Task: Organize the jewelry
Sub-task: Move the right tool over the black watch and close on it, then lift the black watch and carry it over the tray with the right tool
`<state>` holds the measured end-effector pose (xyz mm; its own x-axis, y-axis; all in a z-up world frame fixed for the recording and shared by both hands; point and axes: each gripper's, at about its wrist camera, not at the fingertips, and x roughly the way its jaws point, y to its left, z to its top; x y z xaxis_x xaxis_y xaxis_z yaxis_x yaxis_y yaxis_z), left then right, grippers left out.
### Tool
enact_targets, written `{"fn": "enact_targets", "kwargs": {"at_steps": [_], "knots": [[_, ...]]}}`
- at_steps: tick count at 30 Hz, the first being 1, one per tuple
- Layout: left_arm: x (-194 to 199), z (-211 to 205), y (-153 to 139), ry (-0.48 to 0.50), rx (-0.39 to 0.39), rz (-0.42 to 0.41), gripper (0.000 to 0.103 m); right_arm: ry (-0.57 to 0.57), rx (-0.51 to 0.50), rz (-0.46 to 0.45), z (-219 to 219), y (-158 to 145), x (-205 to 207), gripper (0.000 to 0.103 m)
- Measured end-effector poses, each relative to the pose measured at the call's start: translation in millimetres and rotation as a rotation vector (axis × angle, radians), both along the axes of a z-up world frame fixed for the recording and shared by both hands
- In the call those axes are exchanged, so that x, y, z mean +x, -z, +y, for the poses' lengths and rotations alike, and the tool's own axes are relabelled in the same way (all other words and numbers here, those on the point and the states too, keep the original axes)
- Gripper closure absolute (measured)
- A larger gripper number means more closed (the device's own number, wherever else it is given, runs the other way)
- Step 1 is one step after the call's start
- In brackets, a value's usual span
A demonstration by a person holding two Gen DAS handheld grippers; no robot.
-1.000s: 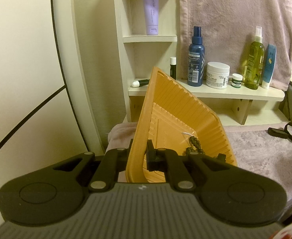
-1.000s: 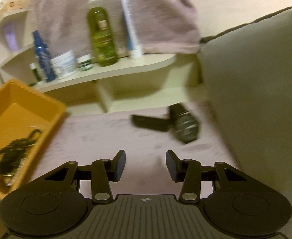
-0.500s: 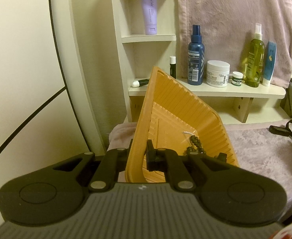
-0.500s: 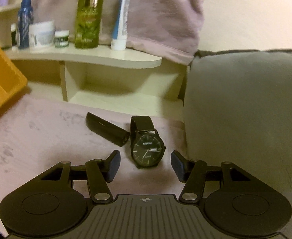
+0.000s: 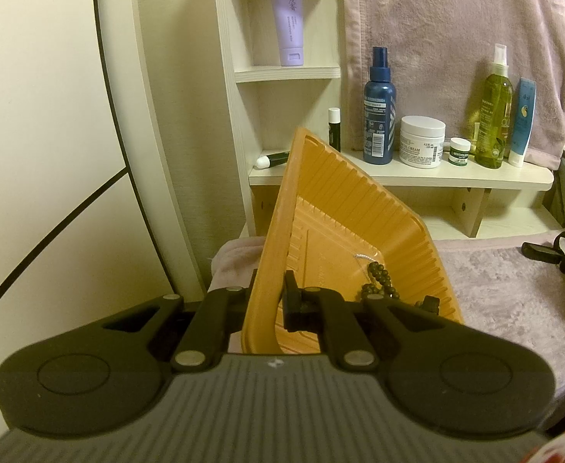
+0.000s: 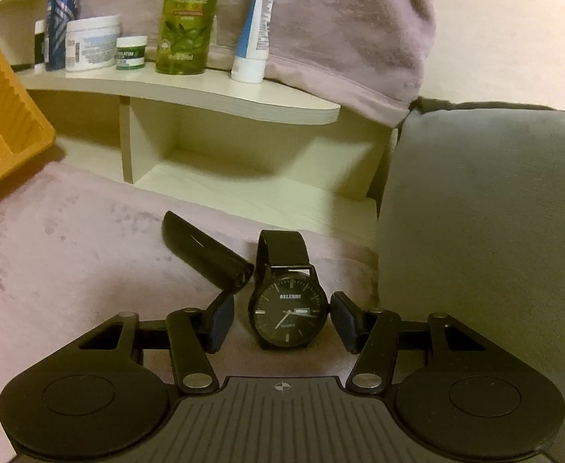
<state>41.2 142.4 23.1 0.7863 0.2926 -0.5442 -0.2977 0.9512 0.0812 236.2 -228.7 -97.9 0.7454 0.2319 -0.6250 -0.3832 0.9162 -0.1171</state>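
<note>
Black and round-faced, the metal wristwatch (image 6: 288, 314) is lying flat on the mauve plush cover (image 6: 70, 239), sitting between the right gripper (image 6: 280, 318)'s dark pads, which have just been closing a little but are not pressing it. Its mesh strap is curling up behind. Just beside it, a glossy black oblong case (image 6: 201, 252) is resting. The left gripper (image 5: 269, 301) is clenching the ribbed wall of the orange plastic tray (image 5: 359, 208), tilted, with a string of dark beads (image 5: 379, 283) pooling inside. Farther back, bottles are lining a pale wooden shelf (image 5: 437, 175).
</note>
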Motion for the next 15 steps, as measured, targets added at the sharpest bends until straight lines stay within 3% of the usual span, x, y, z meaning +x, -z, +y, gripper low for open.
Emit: {"fn": "enact_targets", "kwargs": {"at_steps": [2, 15], "knots": [[0.0, 0.2, 0.2, 0.000, 0.001, -0.001, 0.096, 0.022, 0.011, -0.002, -1.0, -3.3, -2.2, 0.058], [-0.8, -2.9, -0.8, 0.006, 0.002, -0.004, 0.095, 0.077, 0.120, 0.015, -9.9, -27.7, -34.8, 0.058]]}}
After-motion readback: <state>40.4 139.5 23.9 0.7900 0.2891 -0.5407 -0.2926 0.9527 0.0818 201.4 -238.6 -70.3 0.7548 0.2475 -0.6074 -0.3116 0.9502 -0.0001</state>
